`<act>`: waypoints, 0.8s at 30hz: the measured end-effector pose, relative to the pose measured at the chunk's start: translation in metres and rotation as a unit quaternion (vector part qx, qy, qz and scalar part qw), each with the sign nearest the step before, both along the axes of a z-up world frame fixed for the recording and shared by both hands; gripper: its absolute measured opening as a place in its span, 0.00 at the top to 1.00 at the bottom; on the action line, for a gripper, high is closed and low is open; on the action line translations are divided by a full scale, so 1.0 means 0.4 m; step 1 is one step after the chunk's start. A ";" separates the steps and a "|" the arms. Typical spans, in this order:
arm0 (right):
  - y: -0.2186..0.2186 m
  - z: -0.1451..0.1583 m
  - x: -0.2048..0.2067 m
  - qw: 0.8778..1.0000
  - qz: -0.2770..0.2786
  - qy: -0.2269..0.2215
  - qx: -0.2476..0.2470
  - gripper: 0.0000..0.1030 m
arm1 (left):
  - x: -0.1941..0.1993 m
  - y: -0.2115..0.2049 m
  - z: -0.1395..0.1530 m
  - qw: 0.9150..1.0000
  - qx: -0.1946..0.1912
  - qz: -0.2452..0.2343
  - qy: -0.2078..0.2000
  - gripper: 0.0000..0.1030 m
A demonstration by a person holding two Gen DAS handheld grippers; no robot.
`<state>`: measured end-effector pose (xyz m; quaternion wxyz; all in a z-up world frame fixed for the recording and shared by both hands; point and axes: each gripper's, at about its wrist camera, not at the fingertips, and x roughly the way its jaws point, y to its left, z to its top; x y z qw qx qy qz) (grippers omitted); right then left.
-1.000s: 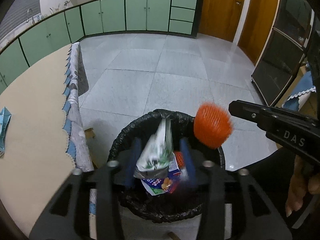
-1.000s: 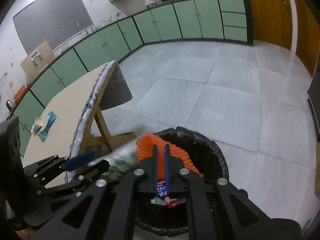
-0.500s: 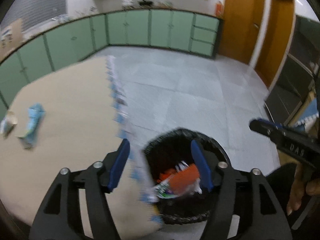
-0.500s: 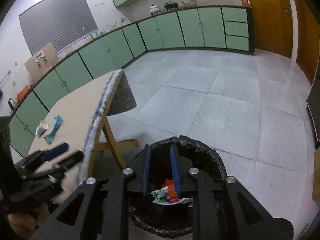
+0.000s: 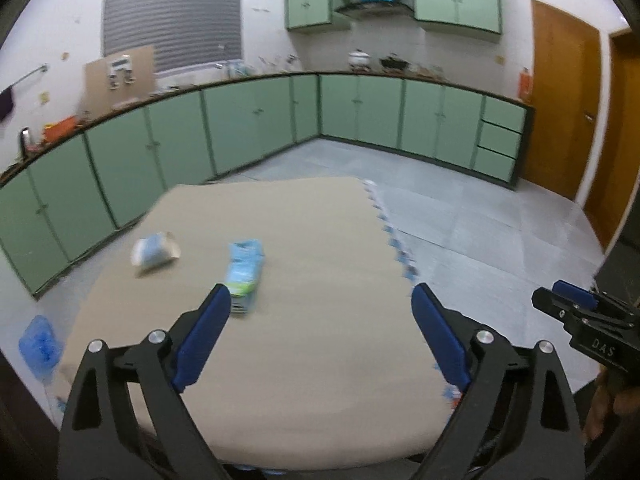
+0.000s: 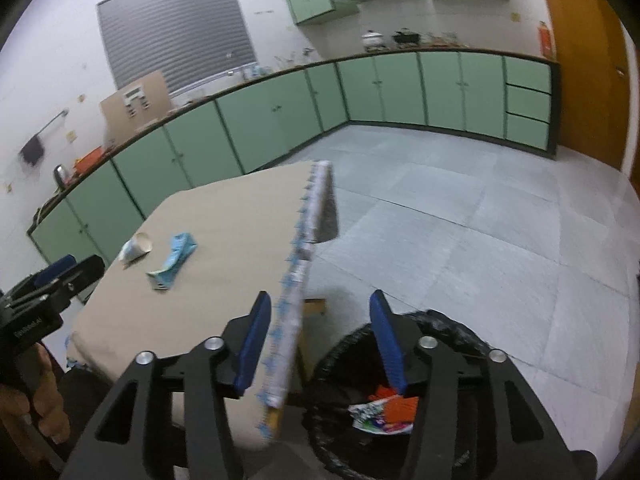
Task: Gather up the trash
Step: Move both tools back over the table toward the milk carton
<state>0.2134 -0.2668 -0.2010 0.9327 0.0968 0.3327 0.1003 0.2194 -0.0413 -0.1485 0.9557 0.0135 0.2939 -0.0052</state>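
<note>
Both jaws had just been opening, nothing between them: the left gripper (image 5: 320, 312) gaped wide over the beige table (image 5: 304, 240), near 1 crumpled blue wrapper (image 5: 244, 268) and 1 tipped paper cup (image 5: 154, 249); the right gripper (image 6: 320, 332), half open, hung above the black-lined bin (image 6: 452, 328) holding trash.

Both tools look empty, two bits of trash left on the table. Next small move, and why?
Probably reach the left tool forward and down onto the blue wrapper. Its jaws have just been opening and hold nothing, and the wrapper lies flat just ahead of its left finger, nearer than the tipped paper cup. The right tool, also opening and empty, sits over the bin, farther from both.
</note>
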 end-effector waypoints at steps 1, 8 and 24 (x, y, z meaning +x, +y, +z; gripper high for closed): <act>0.019 0.004 0.004 1.000 0.005 -0.002 -0.002 0.44 | -0.005 0.020 0.005 1.000 0.001 0.007 -0.001 0.13; 0.211 0.028 0.034 0.998 0.059 -0.015 -0.010 0.35 | -0.029 0.183 0.015 0.998 0.002 0.066 -0.010 0.08; 0.602 -0.057 0.149 0.995 0.093 -0.013 -0.029 0.21 | -0.019 0.574 -0.052 0.987 -0.014 0.159 -0.008 0.08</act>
